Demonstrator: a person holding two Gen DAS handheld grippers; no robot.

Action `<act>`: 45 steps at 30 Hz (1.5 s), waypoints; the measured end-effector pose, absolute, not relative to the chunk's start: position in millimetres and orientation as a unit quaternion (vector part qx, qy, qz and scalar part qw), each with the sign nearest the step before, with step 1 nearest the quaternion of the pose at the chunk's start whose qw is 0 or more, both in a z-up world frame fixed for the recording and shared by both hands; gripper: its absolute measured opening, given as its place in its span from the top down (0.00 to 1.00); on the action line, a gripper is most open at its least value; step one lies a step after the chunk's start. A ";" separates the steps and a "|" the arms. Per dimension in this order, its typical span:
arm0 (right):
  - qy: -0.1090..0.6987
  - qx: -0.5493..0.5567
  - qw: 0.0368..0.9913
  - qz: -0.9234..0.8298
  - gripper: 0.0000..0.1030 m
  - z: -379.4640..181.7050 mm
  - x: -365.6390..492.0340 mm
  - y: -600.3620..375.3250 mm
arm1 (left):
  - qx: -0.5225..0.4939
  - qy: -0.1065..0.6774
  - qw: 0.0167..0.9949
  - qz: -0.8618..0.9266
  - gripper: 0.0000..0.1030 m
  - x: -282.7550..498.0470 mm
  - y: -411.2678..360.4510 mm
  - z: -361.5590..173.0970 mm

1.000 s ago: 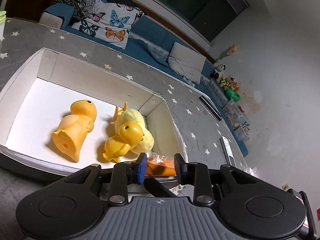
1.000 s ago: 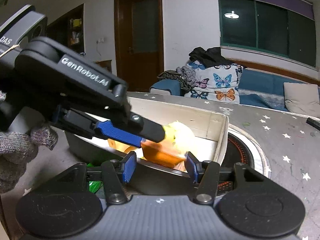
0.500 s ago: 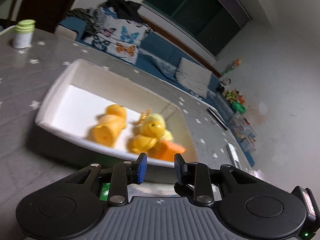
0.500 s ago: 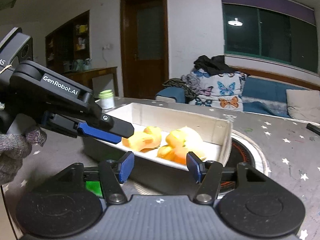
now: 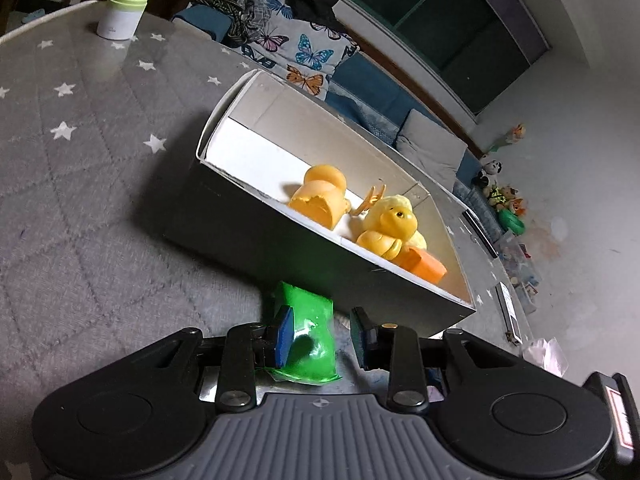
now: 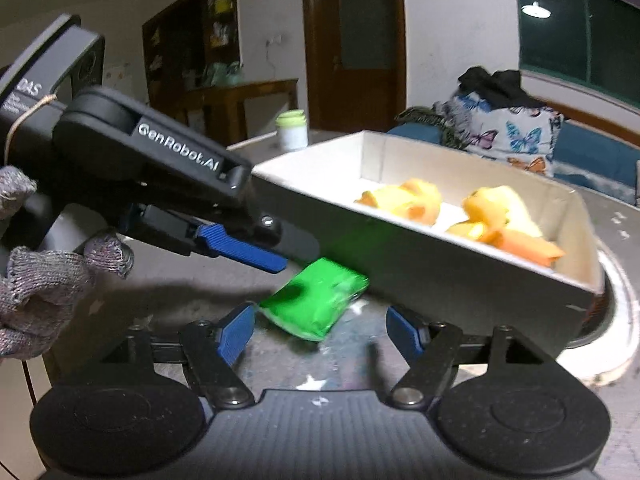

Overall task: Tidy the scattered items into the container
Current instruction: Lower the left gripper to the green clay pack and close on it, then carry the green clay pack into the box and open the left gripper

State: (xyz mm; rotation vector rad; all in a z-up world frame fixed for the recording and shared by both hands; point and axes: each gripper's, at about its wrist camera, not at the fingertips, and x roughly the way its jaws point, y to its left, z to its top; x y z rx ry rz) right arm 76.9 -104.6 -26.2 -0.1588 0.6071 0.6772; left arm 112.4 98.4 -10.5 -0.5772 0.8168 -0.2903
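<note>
A green packet [image 5: 310, 334] lies on the grey starred table just in front of the white box [image 5: 240, 220]. My left gripper [image 5: 320, 334] hangs over it, jaws opening, the packet between the fingers and not pressed. In the right wrist view the left gripper [image 6: 292, 254] sits above and left of the green packet [image 6: 316, 304]. My right gripper [image 6: 320, 332] is opening wide just short of it, nothing held. The box [image 6: 440, 264] holds two yellow ducks [image 5: 320, 196] [image 5: 388, 228] and an orange packet [image 5: 426, 266].
A white jar with a green lid [image 5: 122, 14] stands at the table's far left edge. A round ring [image 6: 616, 320] is set in the table right of the box. A gloved hand [image 6: 40, 280] holds the left gripper. A sofa with a butterfly cushion [image 5: 304, 60] lies behind.
The left gripper let the orange packet go into the box. Both grippers pulled back from the box and sank toward the green packet, their jaws widening.
</note>
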 end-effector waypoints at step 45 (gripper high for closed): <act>0.251 -0.047 0.919 0.301 0.44 7.6 127.2 -109.7 | -0.243 0.377 0.876 -0.176 0.67 165.7 60.6 35.1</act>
